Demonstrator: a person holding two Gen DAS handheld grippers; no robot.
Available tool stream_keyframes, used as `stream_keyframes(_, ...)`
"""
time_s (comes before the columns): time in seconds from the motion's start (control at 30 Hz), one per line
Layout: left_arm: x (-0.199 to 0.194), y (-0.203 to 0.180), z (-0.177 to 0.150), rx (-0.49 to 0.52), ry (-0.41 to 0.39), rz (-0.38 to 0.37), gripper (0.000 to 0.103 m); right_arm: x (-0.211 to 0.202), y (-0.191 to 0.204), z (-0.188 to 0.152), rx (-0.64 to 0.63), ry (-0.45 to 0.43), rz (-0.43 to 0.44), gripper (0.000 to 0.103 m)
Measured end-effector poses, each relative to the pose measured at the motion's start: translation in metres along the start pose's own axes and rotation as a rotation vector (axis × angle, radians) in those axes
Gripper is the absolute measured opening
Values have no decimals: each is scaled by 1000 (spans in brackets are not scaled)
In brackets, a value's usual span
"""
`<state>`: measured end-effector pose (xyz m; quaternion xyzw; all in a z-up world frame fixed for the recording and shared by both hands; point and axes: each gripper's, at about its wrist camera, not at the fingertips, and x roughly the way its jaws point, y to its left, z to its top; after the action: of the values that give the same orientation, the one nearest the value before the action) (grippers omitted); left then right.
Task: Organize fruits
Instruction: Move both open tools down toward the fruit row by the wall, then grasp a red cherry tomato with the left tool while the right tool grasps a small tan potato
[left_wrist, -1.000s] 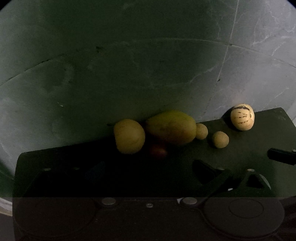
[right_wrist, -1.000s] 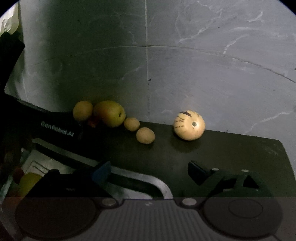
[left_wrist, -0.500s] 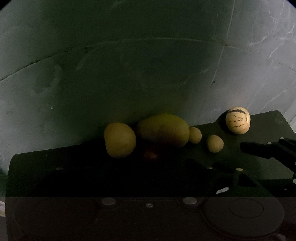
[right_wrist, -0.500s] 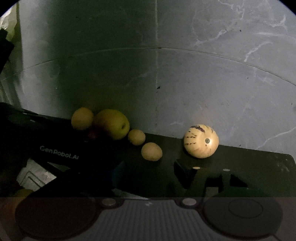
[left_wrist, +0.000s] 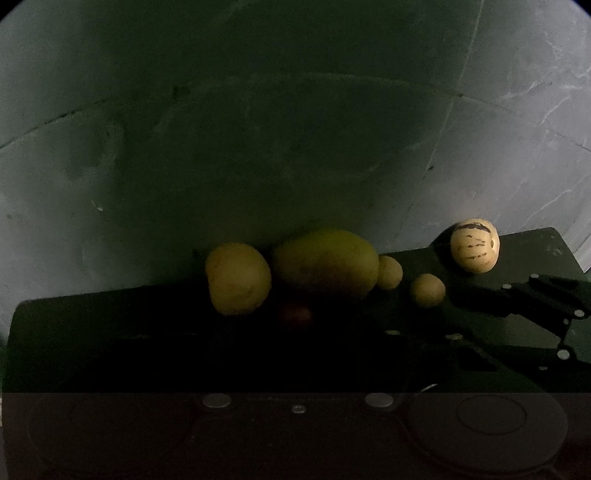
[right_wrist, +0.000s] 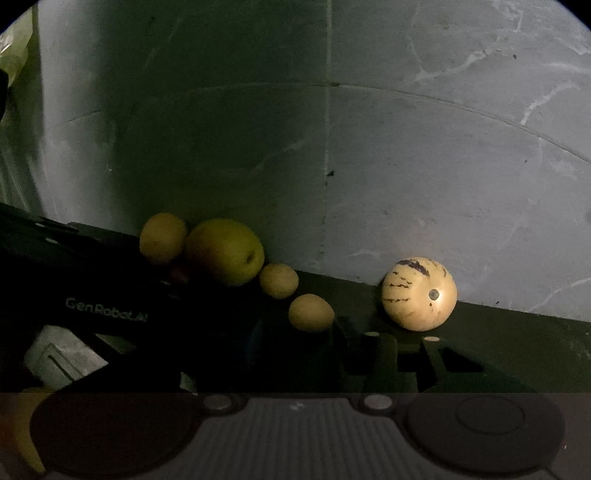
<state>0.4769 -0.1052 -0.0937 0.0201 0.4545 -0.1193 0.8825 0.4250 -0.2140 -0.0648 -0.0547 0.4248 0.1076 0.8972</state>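
The right claw (right_wrist: 295, 354) is low over the dark mat (right_wrist: 517, 343), and it is too dark to tell if it is open. Just past it sits a small fruit (right_wrist: 311, 312), with the striped melon (right_wrist: 419, 293) near on the right. The left claw (left_wrist: 295, 350) is hidden in shadow too. The big pear (left_wrist: 327, 264) and round fruit (left_wrist: 238, 278) touch by the wall (left_wrist: 258, 147).

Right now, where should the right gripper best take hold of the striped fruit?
Grip the striped fruit across its widest middle, coming from the front. It is round, stands apart from the other fruits, and sits near the wall behind, so the sides look free.
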Motion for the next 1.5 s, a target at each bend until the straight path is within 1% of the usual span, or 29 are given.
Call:
stream_keyframes(0.3, 1, 1, 0, -8, -6, 5, 54, 6, -3, 2, -7, 2, 0, 42)
stream_keyframes(0.4, 2, 1, 1, -8, -6, 3, 50, 7, -3, 2, -5, 4, 3, 38)
stream_keyframes(0.47, 3, 0, 1, -6, -6, 3, 44, 7, -3, 1, -4, 2, 5, 35)
stream_keyframes(0.53, 4, 1, 0, -6, -7, -1, 40, 5, -5, 1, 0, -4, 12, 32)
stream_keyframes(0.6, 3, 1, 0, -5, -13, 4, 36, 5, -5, 0, 2, -8, 15, 32)
stream_keyframes(0.67, 4, 3, 0, -9, -19, 9, 28, 2, -8, -2, 6, -13, 16, 32)
stream_keyframes(0.7, 4, 5, 0, -10, -19, 12, 26, 2, -9, -2, 8, -15, 17, 32)
stream_keyframes(0.77, 4, 8, -1, -15, -22, 3, 26, 0, -10, -4, 17, -9, 0, 31)
stream_keyframes(1.07, -2, 8, -5, -8, -27, -17, 25, -12, -11, -13, 18, -20, 14, 31)
stream_keyframes(1.27, -10, 6, -6, -12, -31, -24, 25, -20, -11, -12, 22, -33, 12, 31)
stream_keyframes(1.5, -22, 4, -9, -5, -41, -43, 25, -39, -7, -15, 34, -53, -4, 31)
